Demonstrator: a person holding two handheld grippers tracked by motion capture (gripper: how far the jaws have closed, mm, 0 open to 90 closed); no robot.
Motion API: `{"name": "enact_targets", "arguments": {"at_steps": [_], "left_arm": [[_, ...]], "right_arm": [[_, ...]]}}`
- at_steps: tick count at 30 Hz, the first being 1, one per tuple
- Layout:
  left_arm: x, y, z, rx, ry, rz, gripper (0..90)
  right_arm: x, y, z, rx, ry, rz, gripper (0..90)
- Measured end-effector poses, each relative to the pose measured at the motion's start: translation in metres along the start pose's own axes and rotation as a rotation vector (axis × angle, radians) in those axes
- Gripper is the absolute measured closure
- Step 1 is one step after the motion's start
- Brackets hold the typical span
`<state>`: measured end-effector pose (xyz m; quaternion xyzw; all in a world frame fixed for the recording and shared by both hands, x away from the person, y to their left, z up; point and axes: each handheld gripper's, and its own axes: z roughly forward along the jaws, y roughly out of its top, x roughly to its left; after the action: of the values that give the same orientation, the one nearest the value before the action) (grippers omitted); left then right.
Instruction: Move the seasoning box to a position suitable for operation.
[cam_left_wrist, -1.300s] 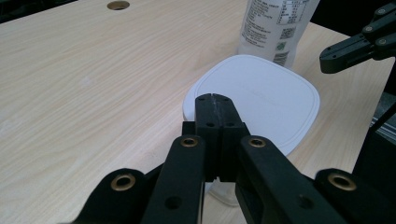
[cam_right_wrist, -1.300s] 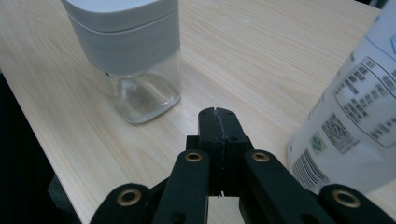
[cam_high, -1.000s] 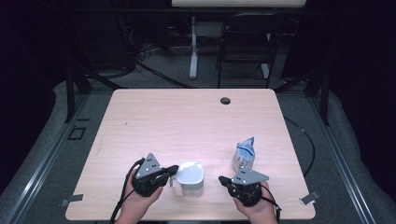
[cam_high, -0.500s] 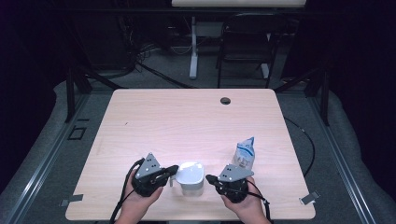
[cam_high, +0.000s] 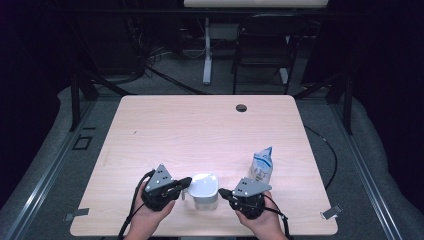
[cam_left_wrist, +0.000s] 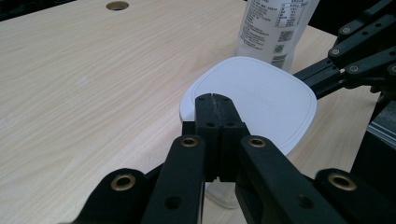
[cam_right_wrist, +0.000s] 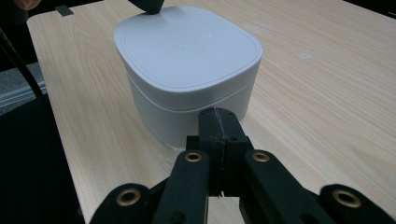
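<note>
Two closed, empty grippers, left gripper (cam_high: 184, 182) and right gripper (cam_high: 226, 192), flanking white container (cam_high: 204, 190); base partly hidden.

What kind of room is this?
Probably a lab or workshop set up for recording. A plain wooden table stands in a dark room, cables trail over the floor behind it, and a folding chair waits at the back.

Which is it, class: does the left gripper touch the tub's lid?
Touching. In the right gripper view the left gripper tip rests on the lid at its far edge, jaws shut.
</note>
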<state>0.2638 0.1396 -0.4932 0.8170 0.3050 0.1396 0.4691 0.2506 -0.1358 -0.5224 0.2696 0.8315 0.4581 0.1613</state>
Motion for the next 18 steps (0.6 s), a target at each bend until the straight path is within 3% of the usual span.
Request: {"name": "enact_targets", "arguments": {"at_steps": [18], "left_arm": [[0.0012,-0.0009,-0.0015,0.001,0.002,-0.003,90.0]], "right_arm": [[0.0024,0.0034,-0.003,-0.013,0.011,-0.012,90.0]]}}
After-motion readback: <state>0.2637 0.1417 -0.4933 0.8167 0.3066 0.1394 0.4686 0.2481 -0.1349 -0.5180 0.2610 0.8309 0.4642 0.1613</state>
